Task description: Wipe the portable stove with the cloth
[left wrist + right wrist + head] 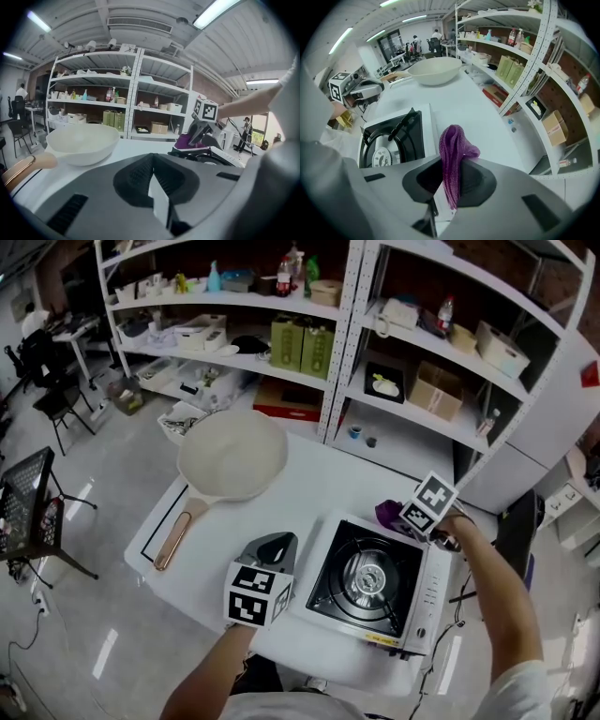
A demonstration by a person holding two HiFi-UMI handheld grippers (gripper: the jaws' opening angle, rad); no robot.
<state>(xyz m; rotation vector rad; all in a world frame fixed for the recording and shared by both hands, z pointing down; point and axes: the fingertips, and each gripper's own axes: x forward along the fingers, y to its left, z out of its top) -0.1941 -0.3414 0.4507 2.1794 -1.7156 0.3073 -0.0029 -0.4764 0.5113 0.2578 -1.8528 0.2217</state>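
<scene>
- The right gripper (451,185) is clenched on a purple knitted cloth (453,150); a bunched fold stands out past the jaws, at the far right corner of the stove
- The black-topped, white-bodied single-burner portable stove (367,579) sits on the near right part of the white table (281,512), between the two grippers; whether the cloth touches it cannot be told
- The left gripper (153,180) has its jaws together on nothing, and hovers just beside the stove's left edge
- The white round pan with a pale wooden handle (232,457) lies well apart at the far left, out of the way
- Judgement: wiping is about to start; lower the cloth fold flat onto the white rim, then draw it in overlapping strokes toward the near edge
- Go round the raised black pan supports rather than across them, lest the knit snag
- The light stove may slide under pressure; the empty left gripper could brace its side
</scene>
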